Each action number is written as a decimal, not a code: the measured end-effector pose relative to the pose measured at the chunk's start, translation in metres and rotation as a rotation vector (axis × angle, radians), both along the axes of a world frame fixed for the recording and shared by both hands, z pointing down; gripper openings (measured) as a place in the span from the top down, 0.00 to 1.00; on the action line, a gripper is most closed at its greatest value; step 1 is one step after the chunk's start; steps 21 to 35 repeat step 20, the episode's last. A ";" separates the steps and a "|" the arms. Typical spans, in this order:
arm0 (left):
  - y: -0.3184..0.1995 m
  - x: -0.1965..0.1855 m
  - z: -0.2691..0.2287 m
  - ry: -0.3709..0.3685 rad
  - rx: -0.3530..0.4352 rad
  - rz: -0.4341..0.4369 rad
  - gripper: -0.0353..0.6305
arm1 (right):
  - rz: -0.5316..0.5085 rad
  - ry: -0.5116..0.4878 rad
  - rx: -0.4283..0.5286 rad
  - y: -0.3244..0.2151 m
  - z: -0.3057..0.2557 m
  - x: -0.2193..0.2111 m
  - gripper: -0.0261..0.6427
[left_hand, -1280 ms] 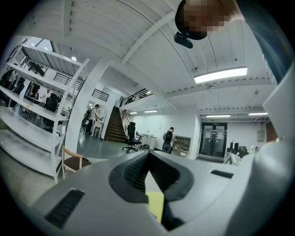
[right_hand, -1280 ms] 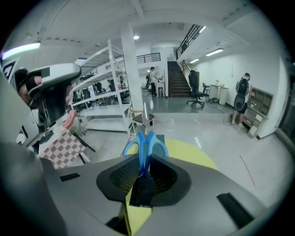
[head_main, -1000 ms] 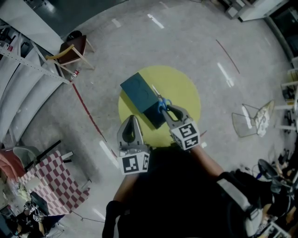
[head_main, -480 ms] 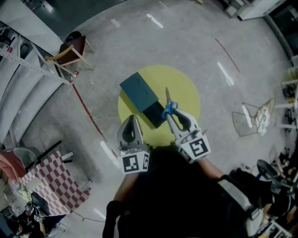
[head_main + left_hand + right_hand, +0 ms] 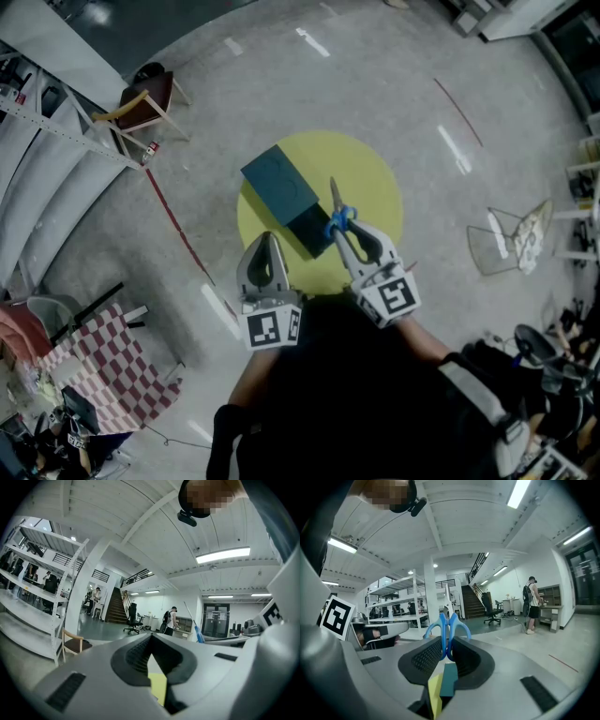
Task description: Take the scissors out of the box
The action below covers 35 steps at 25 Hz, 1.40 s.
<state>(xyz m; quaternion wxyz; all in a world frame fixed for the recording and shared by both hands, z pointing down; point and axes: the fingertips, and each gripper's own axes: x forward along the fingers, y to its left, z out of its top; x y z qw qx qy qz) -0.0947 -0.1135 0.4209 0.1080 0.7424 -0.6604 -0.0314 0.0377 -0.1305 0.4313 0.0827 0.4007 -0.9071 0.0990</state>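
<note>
Right gripper (image 5: 446,645) pinches the blue handle loops of the scissors (image 5: 443,630), holding them over the yellow table (image 5: 375,178), just beside the dark box (image 5: 281,187). They're light and stiff, blades apparently closed. The loops look slick and could swivel; nearer the pivot seems steadier. Left gripper (image 5: 266,242): jaws pressed together, empty.

The yellow round table (image 5: 375,173) lies bare across its upper and right parts, giving clear passage there. The dark box (image 5: 281,192) fills its left side, and the scissors (image 5: 338,221) (blade pointing toward the frame's top) rise just right of it, narrowing the centre. Open floor (image 5: 375,75) rings the table, with a chair (image 5: 145,103) well apart at upper left.
</note>
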 end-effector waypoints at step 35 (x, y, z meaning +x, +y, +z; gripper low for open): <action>-0.005 0.004 -0.003 0.002 0.001 0.005 0.95 | -0.014 -0.004 -0.004 -0.001 -0.002 -0.002 0.85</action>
